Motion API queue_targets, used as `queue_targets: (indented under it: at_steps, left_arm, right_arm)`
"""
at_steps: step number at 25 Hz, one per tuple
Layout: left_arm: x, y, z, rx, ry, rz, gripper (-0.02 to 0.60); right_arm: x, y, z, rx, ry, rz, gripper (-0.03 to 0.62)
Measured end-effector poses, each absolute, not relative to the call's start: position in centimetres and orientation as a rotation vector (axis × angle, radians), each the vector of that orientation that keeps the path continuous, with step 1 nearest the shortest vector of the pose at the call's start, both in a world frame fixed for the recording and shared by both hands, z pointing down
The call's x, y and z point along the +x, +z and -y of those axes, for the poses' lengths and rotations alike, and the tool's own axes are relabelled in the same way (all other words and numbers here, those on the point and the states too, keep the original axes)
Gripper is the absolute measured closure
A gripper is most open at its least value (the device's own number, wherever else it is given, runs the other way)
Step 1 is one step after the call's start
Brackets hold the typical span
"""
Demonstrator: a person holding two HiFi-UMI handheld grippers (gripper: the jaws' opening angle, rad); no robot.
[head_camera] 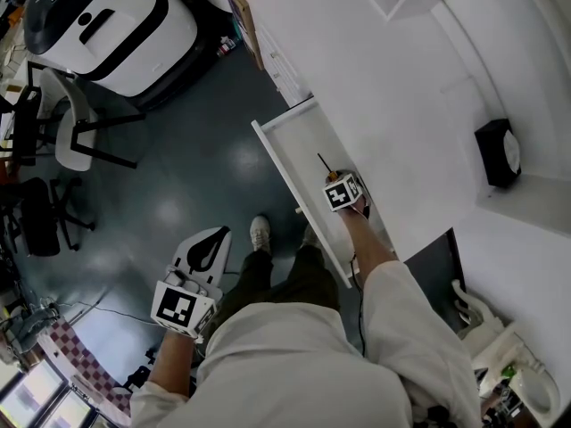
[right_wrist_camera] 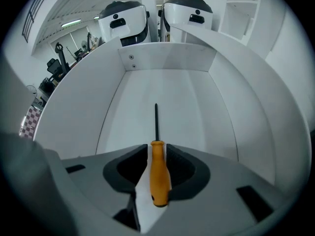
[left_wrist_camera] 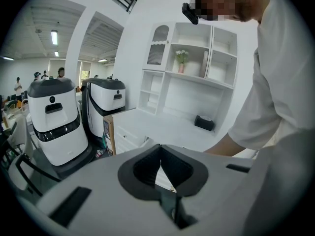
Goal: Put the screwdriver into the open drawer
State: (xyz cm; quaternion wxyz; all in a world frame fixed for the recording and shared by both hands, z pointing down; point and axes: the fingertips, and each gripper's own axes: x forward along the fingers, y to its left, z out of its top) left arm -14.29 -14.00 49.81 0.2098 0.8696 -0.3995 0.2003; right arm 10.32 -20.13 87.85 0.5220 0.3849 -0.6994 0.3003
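Right, the dark grey floor (head_camera: 178,176) takes up the 9 o'clock half of my head view. The white bench (head_camera: 401,78) fills the side from 12 round to 4 o'clock. A big rounded white-and-black machine (head_camera: 107,25) stands on the floor at 10 o'clock, well apart from the bench.

The open white drawer (head_camera: 287,154) juts out from the bench edge near the centre of the head view, its length running from 11 to 5 o'clock. In the right gripper view I look straight down into it, with its back wall at 12 o'clock.

My left gripper (head_camera: 217,234) hangs over the floor at 7 o'clock, well apart from the drawer. Its dark fingers (left_wrist_camera: 147,168) meet at the tips with nothing between them.

My right gripper (right_wrist_camera: 157,147) points steeply down into the drawer, at its 5 o'clock end in the head view. Its fingers (right_wrist_camera: 130,168) stand wide. A strip of white drawer floor shows between the 9 o'clock finger and the tool's handle, so I am not squeezing it.

A small black box (head_camera: 498,152) sits on the bench at 3 o'clock.

The orange-handled screwdriver (right_wrist_camera: 158,156) with a thin black shaft lies inside the drawer on its floor. Its handle is between my right fingers, and the shaft points to 12 o'clock in the right gripper view and to 11 o'clock in the head view.
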Motion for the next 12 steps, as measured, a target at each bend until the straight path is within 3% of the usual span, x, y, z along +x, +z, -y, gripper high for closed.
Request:
queue_targets:
  at_steps: [12]
  left_arm:
    - [-13.6,48.4,14.4,2.478,0.522,1.072,0.577]
  right_arm:
    - [9.2,82.6,21.0,1.003,0.657,1.796,0.484]
